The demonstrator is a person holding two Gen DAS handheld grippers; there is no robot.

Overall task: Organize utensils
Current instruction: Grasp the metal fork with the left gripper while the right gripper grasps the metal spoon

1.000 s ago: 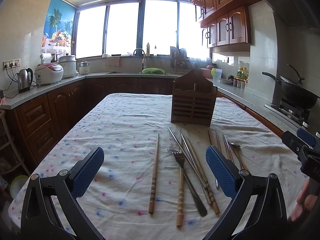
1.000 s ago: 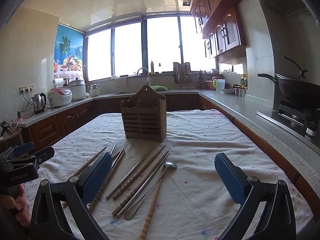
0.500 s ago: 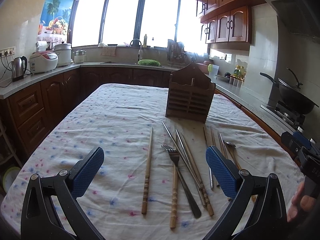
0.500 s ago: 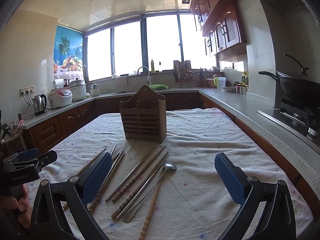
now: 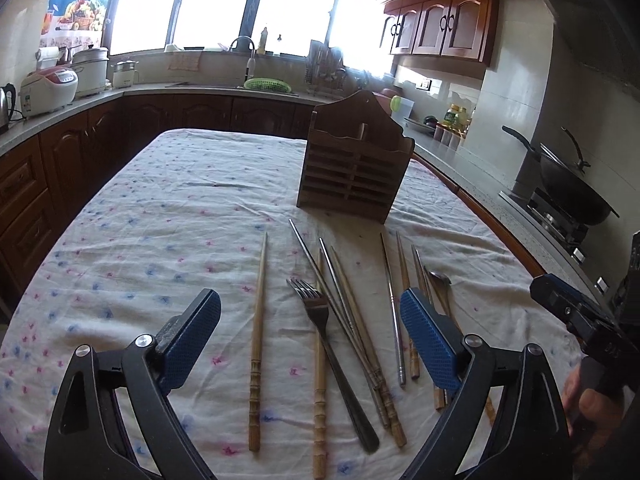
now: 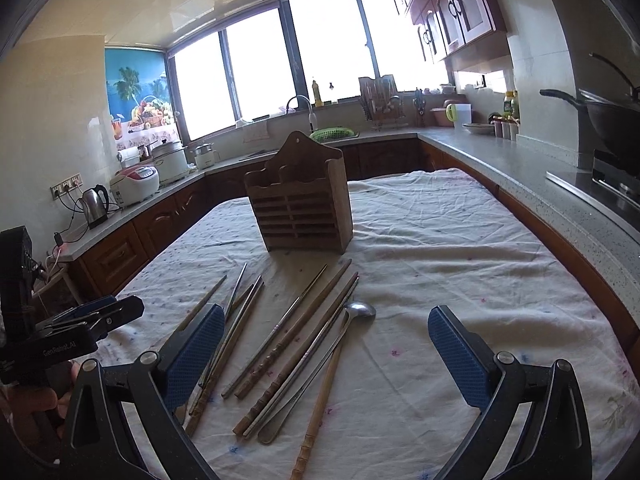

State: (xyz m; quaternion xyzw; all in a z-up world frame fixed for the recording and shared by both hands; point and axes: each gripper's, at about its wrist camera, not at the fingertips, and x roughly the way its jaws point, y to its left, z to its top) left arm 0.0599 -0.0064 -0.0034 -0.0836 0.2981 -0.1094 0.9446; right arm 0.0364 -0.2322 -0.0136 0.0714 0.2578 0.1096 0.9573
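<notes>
A slatted wooden utensil holder (image 5: 354, 172) stands upright mid-table; it also shows in the right wrist view (image 6: 302, 210). In front of it lie several wooden chopsticks (image 5: 258, 340), metal chopsticks (image 5: 392, 304), a metal fork (image 5: 324, 340) and a metal spoon (image 6: 340, 336). My left gripper (image 5: 310, 340) is open and empty above the fork and chopsticks. My right gripper (image 6: 326, 348) is open and empty above the spoon and the chopsticks (image 6: 296, 320).
The table carries a white flowered cloth (image 5: 160, 240). Dark wood counters run around it. A rice cooker (image 5: 48, 90) and kettle (image 6: 94, 204) stand at left, a wok (image 5: 572, 190) on the stove at right. The other gripper (image 5: 580, 312) shows at each view's edge.
My left gripper has moved forward and tilted down over the utensils, which now look nearer. My right gripper has edged forward and slightly down.
</notes>
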